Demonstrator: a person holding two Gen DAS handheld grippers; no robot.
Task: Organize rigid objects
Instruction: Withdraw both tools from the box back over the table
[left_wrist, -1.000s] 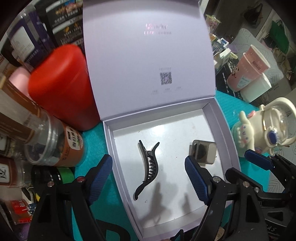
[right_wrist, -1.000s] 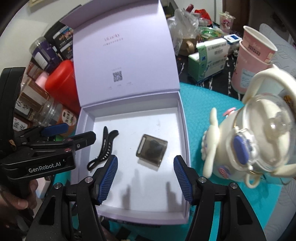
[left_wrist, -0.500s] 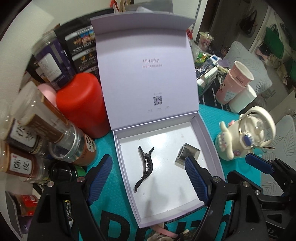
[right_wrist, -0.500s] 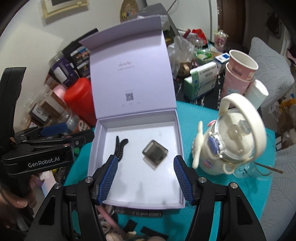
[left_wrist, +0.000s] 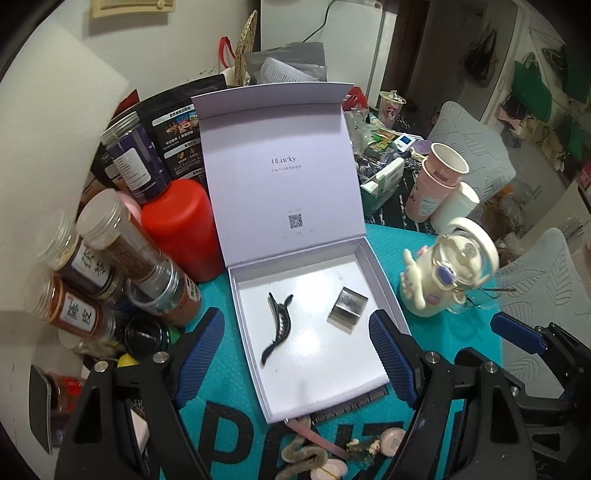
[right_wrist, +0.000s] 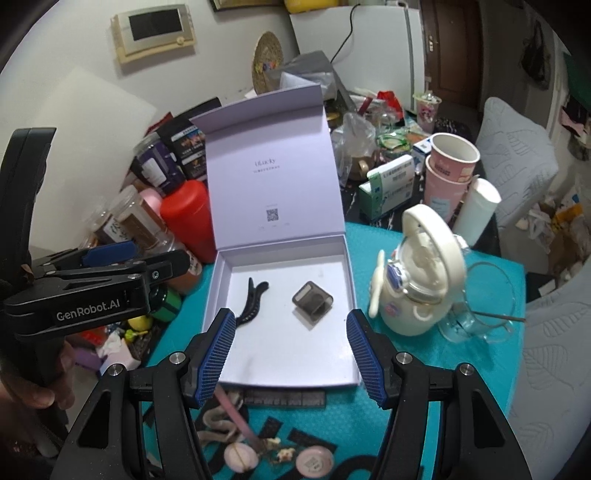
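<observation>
Both claws empty and open above the lilac gift box (right_wrist: 352, 291): left claw (left_wrist: 297, 354), right claw (right_wrist: 291, 354). Already inside the box: a black hair clip (right_wrist: 253, 301) toward its left, a small smoky-grey square case (right_wrist: 313, 300) near the middle, the two lying apart. Still loose on the teal tabletop (right_wrist: 373, 417) just in front of the box: hair ties and small round pieces (right_wrist: 314, 460) (too small to name exactly). Likely trouble on the reach down: clipping the box's front wall and shoving it, or knocking the upright lid (right_wrist: 271, 177). Also at risk, the cream cartoon bottle (right_wrist: 417, 284) standing just right of the box, easily toppled by a sweeping right claw.
</observation>
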